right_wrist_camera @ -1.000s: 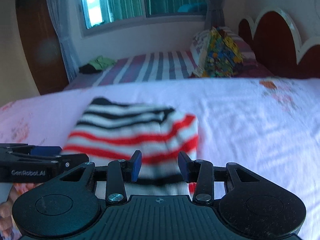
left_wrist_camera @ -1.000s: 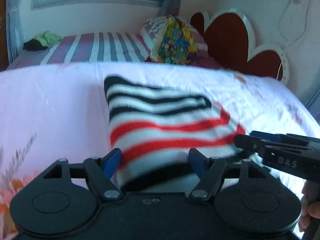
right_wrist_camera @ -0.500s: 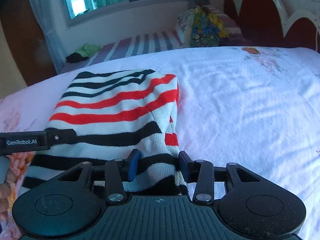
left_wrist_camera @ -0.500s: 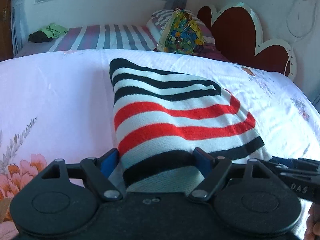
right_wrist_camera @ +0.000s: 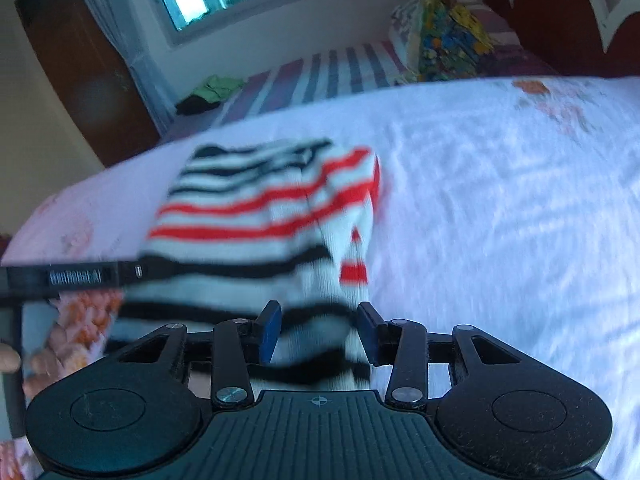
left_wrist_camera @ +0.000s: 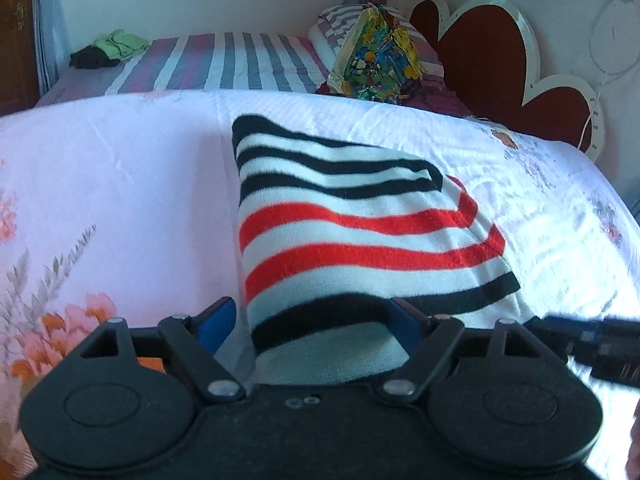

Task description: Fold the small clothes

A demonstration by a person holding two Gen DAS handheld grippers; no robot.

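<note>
I have the striped knit garment (left_wrist_camera: pixel 360 236) lying on the pink floral bedsheet (left_wrist_camera: pixel 120 184), straight ahead of both tools, its near hem draped back over them and its stripes running crosswise to my line of sight. Its long axis seems to me to run away from me toward the far bed, with the black-striped end farthest off. On the left gripper (left_wrist_camera: pixel 312 326) the blue pads (left_wrist_camera: pixel 218 320) stand wide, the fabric's left edge falling between them without being pinched as far as I can tell; the cloth covers most of the right-hand pad. The right gripper (right_wrist_camera: pixel 318 330) is narrower, its pads bracketing a bunch of the hem, but the view is motion-blurred and I cannot tell whether it truly clamps the cloth. The two tools sit side by side at the same near edge, the left at the garment's left corner, the right near its right side seam, so neither is clearly closer. For room, I judge the sheet open to the right and beyond the garment; on the left there is bare sheet too. The colourful pillow (left_wrist_camera: pixel 376 56) and the red headboard (left_wrist_camera: pixel 492 64) stand well apart from the work, so a fold forward along the long axis should meet nothing.
</note>
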